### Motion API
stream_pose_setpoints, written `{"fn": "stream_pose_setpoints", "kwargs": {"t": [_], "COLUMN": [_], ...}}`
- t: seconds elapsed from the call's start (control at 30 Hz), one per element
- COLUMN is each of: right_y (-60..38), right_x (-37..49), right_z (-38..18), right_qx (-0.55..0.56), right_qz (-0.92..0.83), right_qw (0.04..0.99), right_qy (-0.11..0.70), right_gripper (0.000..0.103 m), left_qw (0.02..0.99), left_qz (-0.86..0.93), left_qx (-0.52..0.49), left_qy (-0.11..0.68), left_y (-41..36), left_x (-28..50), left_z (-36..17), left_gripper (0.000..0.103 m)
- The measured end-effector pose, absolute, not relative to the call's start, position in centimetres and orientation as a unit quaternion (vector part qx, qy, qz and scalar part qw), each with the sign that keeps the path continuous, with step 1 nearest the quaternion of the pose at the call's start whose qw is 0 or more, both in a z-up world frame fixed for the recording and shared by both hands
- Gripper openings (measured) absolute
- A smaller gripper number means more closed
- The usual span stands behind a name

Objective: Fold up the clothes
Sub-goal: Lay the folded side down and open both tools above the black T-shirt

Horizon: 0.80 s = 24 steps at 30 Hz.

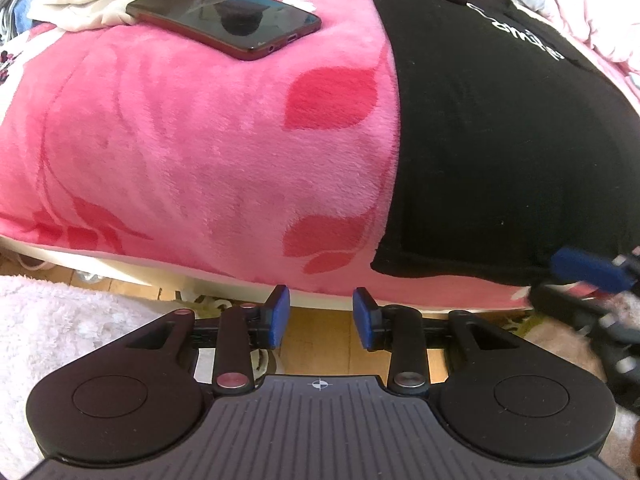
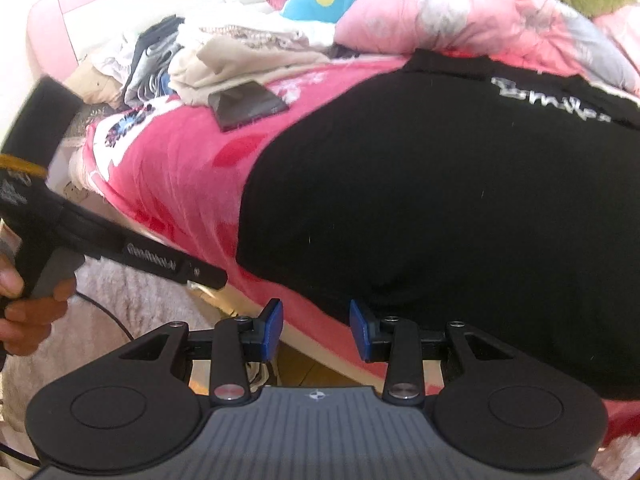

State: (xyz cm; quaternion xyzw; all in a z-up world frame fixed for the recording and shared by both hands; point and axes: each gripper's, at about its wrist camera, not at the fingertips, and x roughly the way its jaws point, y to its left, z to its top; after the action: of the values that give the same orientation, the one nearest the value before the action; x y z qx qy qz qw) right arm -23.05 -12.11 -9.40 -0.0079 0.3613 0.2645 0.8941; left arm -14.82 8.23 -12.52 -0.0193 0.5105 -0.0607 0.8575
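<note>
The left gripper (image 1: pixel 321 318) stood open at the near edge of the bed, its blue pads (image 1: pixel 280 316) apart and nothing between them; only the bed edge and the wooden floor (image 1: pixel 316 344) showed in the gap. The right gripper (image 2: pixel 316 330) was open too, with its pads just at the lower hem of the black T-shirt (image 2: pixel 440 208), and I could not tell if one pad touched the cloth. The T-shirt lay flat on the pink fleece blanket (image 1: pixel 180 140), with white lettering (image 1: pixel 520 32) near its far end, and its left side made a straight edge. In the left wrist view the right gripper appeared at the right border, near the corner of the hem. A dark smartphone (image 1: pixel 224 18) lay on the blanket to the left of the shirt, well apart from it. Behind the phone there was a heap of other clothes (image 2: pixel 224 52), and a pink quilt (image 2: pixel 480 12) was bunched beyond the shirt. A person's hand (image 2: pixel 24 300) held the handle of the left gripper.
</note>
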Motion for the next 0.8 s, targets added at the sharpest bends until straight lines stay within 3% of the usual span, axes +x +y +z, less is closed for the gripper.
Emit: {"fn": "stream_pose_setpoints", "kwargs": {"t": [0.73, 0.77, 0.8], "right_y": [-15.6, -15.7, -15.7], "right_x": [-24.4, -24.5, -24.8], "right_z": [-1.7, -1.6, -1.6], "right_qx": [-0.012, -0.015, -0.017], "right_qz": [0.145, 0.136, 0.129], "right_qw": [0.975, 0.978, 0.981], "right_qy": [0.166, 0.155, 0.140], "right_gripper": [0.043, 0.060, 0.099], "left_qw": [0.865, 0.868, 0.870], "left_qz": [-0.048, -0.050, -0.053], "left_qx": [0.000, -0.004, -0.008], "left_qy": [0.499, 0.494, 0.490], "left_y": [8.0, 8.0, 8.1], "left_x": [-15.0, -15.1, -15.2], "left_z": [-12.6, -12.5, -12.4], "left_gripper": [0.040, 0.041, 0.041]}}
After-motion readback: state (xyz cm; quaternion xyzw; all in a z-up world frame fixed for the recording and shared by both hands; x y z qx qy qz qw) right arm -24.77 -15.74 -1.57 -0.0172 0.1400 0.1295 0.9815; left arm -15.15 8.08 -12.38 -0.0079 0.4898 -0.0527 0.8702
